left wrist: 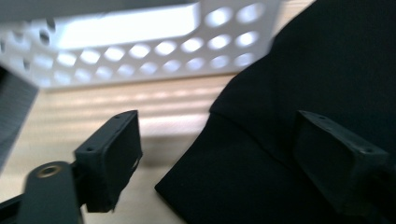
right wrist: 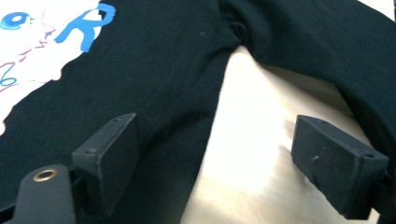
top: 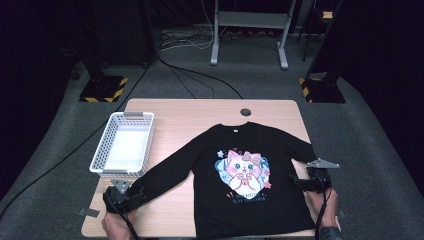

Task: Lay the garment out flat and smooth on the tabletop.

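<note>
A: From the high view, where's the shirt (top: 250,175)?

B: Spread flat on the table (top: 175,112), front up, cat print showing, collar toward the far edge. Both sleeves stretch out and down toward the near corners. A white basket (top: 125,145) sits at the table's left, just beside the left sleeve.

A: And the grippers?

B: The left gripper (top: 131,196) is at the end of the left sleeve, near the front edge. The right gripper (top: 306,181) is at the cuff end of the right sleeve. A hand (top: 117,225) holds each from below.

A: Left gripper view?

B: Jaws stand wide apart. The sleeve (left wrist: 289,140) lies beneath and between them, its edge running across the wood; the right jaw is over the cloth, the left over bare table. Neither pad presses on it. The basket (left wrist: 140,46) is just beyond, blurred.

A: Right gripper view?

B: Also wide open, holding nothing. The left jaw hovers over the shirt's body (right wrist: 140,70), the right near the sleeve (right wrist: 327,51), with bare wood between them at the armpit gap.
</note>
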`<state>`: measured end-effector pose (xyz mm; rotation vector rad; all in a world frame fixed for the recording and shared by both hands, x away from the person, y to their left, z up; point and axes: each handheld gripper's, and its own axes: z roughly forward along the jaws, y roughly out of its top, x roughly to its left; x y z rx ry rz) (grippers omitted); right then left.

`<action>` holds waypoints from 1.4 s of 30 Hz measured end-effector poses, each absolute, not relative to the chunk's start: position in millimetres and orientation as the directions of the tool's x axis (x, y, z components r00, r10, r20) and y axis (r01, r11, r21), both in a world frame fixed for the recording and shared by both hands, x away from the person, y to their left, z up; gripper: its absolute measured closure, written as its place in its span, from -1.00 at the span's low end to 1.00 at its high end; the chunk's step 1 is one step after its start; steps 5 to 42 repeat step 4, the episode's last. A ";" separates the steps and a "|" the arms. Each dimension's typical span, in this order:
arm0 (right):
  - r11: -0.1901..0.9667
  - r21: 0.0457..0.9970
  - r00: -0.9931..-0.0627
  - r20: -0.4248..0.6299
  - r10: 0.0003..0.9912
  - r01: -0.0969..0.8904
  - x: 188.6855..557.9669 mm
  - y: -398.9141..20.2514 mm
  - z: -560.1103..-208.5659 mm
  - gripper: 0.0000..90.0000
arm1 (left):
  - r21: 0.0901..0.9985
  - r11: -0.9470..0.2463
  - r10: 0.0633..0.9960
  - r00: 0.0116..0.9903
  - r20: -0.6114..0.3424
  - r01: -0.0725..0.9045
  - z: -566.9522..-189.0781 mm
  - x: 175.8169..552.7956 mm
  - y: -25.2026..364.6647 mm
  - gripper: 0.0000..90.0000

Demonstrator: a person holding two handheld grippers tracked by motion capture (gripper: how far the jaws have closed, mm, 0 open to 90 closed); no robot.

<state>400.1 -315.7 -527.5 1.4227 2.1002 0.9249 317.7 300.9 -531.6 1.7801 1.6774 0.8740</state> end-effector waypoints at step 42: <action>0.238 0.765 -0.385 0.014 0.923 0.599 390.5 -320.7 -526.1 -0.75 | 0.776 0.003 1.000 0.004 -0.007 0.631 -532.4 313.2 322.6 -0.78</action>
